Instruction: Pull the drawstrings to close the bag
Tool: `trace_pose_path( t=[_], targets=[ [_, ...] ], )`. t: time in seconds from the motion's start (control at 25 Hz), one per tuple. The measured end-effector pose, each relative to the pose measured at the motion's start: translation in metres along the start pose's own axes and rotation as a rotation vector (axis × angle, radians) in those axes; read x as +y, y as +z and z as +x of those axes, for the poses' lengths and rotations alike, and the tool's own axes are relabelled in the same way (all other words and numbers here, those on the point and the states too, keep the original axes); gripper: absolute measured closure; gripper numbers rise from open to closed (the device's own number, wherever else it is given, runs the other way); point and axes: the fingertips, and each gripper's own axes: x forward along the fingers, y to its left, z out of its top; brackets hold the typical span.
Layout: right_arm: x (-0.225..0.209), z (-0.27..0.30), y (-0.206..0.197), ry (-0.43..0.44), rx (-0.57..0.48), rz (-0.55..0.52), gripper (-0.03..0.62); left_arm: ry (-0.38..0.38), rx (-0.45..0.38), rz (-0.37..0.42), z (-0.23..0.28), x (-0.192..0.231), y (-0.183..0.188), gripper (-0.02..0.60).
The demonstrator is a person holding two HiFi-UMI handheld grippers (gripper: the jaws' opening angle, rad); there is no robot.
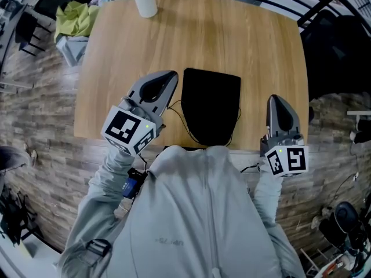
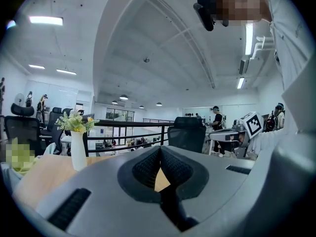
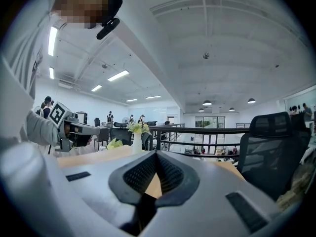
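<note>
Head view: a flat black fabric drawstring bag point(image 1: 211, 106) lies on the pale wooden table point(image 1: 116, 68) between the left gripper point(image 1: 170, 75) and the right gripper point(image 1: 276, 99); thin black cords point(image 1: 177, 113) trail loose at both sides, which fits a mouth awaiting cinching or one already drawn.
Left gripper view: jaws pressed together, empty.
Right gripper view: likewise; if a pull is due, it would go best with each cord pinched near the mouth and drawn evenly outward.

Smooth pale wood grain with a low sheen on the table point(image 1: 116, 68). Matt black cloth for the bag point(image 1: 211, 106) at frame centre, thin dark cord for the drawstrings point(image 1: 186, 125). Matt grey plastic shells on the left gripper point(image 1: 173, 74) and right gripper point(image 1: 273, 98), with dark ribbed pads point(image 2: 147, 168) inside. Soft light-grey cloth on the jacket point(image 1: 197, 213), lower frame. Smooth white vase point(image 1: 145, 2), top edge.
</note>
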Motion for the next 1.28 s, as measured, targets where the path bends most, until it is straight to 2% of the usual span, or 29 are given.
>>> trace_pose_path(
  t=[0.44, 1.28],
  targets=[
    [-0.002, 0.008, -0.015, 0.024, 0.029, 0.010, 0.572, -0.017, 0.018, 0.000, 0.017, -0.006, -0.007, 0.555],
    [0.000, 0.004, -0.019, 0.021, 0.038, 0.017, 0.572, -0.043, 0.038, -0.003, 0.017, -0.016, -0.018, 0.555]
  ],
)
